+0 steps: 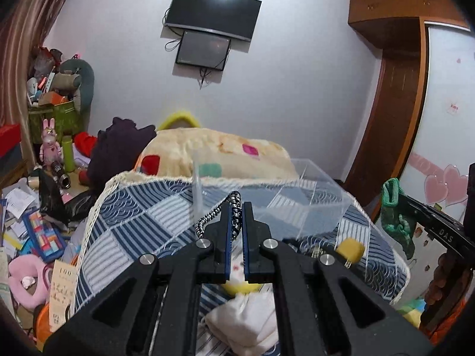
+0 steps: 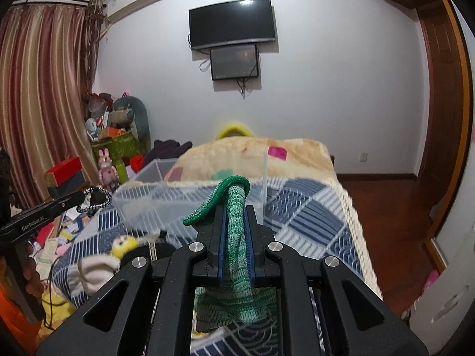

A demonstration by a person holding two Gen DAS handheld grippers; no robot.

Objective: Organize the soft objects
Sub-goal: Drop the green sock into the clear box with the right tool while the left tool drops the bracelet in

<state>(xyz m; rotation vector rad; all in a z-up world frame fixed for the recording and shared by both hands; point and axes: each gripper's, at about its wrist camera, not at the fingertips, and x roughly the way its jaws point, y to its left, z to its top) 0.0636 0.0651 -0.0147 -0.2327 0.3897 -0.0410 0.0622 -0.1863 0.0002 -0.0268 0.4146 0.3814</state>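
Both claws hang above the bed [image 1: 124,222], tipped a little downward toward the far wall where a television [image 2: 233,23] is mounted. The left claw [image 1: 236,207] has its jaws pressed together on a black-and-white coiled cord [image 1: 234,204], which loops up past the fingertips and curls away to the left of the fingers [image 1: 227,222]. The right claw [image 2: 236,216] is pinching a green knitted cloth [image 2: 234,231]; the fabric arches over the tips, its darker hem drooping to the left, while the rest hangs down between the blue pads and bunches below the jaws. From the left view the right claw shows at the right edge with the green cloth dangling from it; from the right view the left claw shows at the left edge, the cord in its tip and a hand [image 2: 32,279] gripping its handle below. A clear plastic box [image 1: 267,195] sits on the blue patterned quilt just beyond both claws, in front of a folded cream blanket [image 1: 213,151]. Nearer, under the claws, a white cloth bundle [image 1: 246,320] and a small yellow plush toy [image 2: 123,244] lie on the quilt.
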